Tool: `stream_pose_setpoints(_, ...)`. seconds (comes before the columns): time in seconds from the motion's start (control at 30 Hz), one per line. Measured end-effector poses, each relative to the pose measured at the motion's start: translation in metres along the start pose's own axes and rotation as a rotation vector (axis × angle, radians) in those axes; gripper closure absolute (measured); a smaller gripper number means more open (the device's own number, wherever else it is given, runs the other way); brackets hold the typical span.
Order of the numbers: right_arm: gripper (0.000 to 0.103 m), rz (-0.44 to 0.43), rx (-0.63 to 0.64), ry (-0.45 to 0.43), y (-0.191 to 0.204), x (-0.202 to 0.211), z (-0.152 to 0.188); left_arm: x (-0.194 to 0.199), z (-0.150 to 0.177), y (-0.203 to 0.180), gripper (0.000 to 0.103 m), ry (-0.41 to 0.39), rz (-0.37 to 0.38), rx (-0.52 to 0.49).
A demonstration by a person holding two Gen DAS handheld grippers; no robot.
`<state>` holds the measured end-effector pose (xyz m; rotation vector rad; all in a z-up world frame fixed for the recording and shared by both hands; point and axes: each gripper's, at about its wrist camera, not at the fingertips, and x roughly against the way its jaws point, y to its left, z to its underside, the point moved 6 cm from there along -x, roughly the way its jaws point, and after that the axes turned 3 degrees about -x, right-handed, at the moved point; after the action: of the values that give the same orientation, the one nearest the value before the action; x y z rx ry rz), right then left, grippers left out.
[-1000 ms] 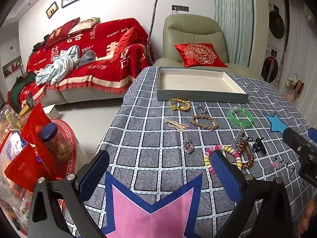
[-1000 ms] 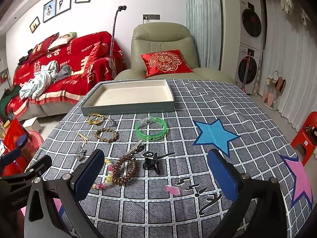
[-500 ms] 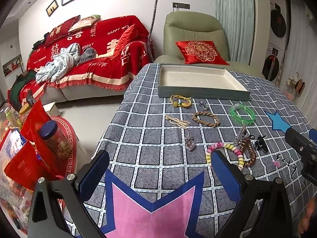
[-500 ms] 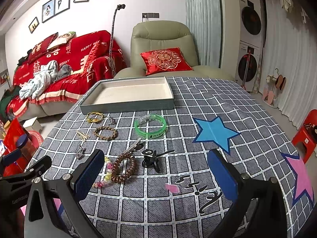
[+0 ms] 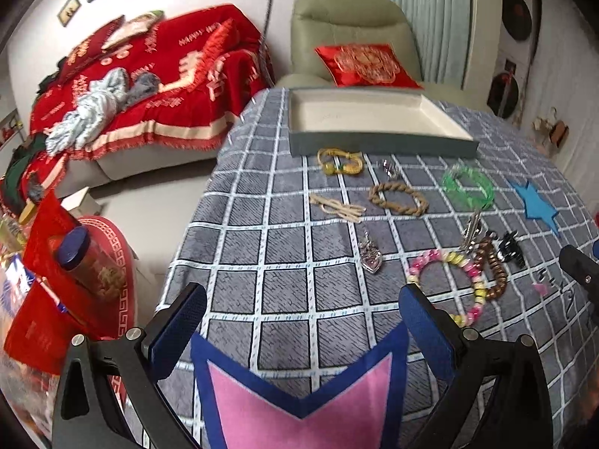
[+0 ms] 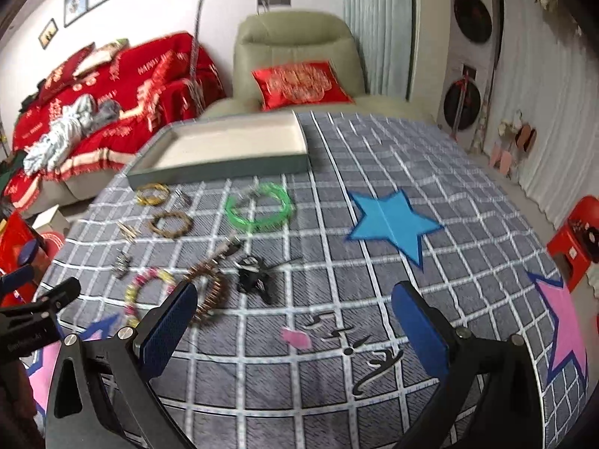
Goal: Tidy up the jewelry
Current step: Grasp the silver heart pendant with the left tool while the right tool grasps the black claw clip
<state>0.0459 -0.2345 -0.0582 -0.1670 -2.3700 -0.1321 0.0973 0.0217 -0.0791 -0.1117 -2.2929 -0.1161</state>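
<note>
Only the right wrist view catches the red stool [image 6: 572,239] at 3 o'clock. Both views sit closer to the jewelry than a second ago. Tray [image 5: 374,146] at 12 o'clock, long axis left-right; pastel bead bracelet [image 5: 447,284] nearest. Left gripper [image 5: 303,321] and right gripper [image 6: 295,321] gape wide, empty.

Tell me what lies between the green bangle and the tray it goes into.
Nothing visible does. The green bangle lies just in front of the tray, with only bare checked cloth between them. The tray's near wall is the one thing to lift over. Both grippers are open and hold nothing.
</note>
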Motion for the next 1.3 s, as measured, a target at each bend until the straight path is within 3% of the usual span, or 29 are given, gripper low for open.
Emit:
stream_pose_setpoints(0.23, 0.000, -0.014, 0.005, 0.166, -0.010, -0.035, 0.014, -0.027, -0.002, -0.001, 0.000, 0.064, 0.049, -0.051)
stream_pose_setpoints(0.47, 0.000, -0.008, 0.136, 0.234, 0.012, -0.059, 0.021, -0.046, -0.004, -0.007, 0.000, 0.110, 0.072, -0.088)
stream_pose_setpoints(0.63, 0.005, -0.026, 0.176, 0.245, 0.022, -0.072, 0.015, -0.057, -0.009, -0.019, 0.000, 0.125, 0.101, -0.099)
stream_pose_setpoints(0.77, 0.019, -0.054, 0.163, 0.250, 0.026, -0.077, 0.008, -0.061, -0.015, -0.028, 0.002, 0.132, 0.134, -0.097)
stream_pose_setpoints(0.83, 0.028, -0.083, 0.142, 0.256, 0.026, -0.079, 0.005, -0.062, -0.017, -0.031, 0.011, 0.129, 0.157, -0.091)
stream_pose_setpoints(0.9, 0.042, -0.077, 0.140, 0.251, 0.028, -0.079, 0.003, -0.061, -0.019, -0.034, 0.019, 0.124, 0.169, -0.093)
stream_pose_setpoints(0.93, 0.047, -0.081, 0.140, 0.249, 0.029, -0.078, 0.002, -0.059, -0.020, -0.037, 0.030, 0.113, 0.177, -0.103)
stream_pose_setpoints(0.97, 0.058, -0.081, 0.141, 0.248, 0.029, -0.078, 0.002, -0.057, -0.021, -0.040, 0.037, 0.104, 0.185, -0.116)
stream_pose_setpoints(1.0, 0.070, -0.085, 0.144, 0.248, 0.031, -0.077, 0.002, -0.056, -0.021, -0.042, 0.053, 0.099, 0.193, -0.126)
stream_pose_setpoints(1.03, 0.074, -0.090, 0.145, 0.249, 0.032, -0.076, 0.002, -0.055, -0.021, -0.045, 0.068, 0.095, 0.200, -0.136)
stream_pose_setpoints(1.3, 0.077, -0.136, 0.090, 0.227, 0.027, -0.060, -0.005, -0.039, -0.024, -0.038, 0.069, 0.087, 0.289, -0.057)
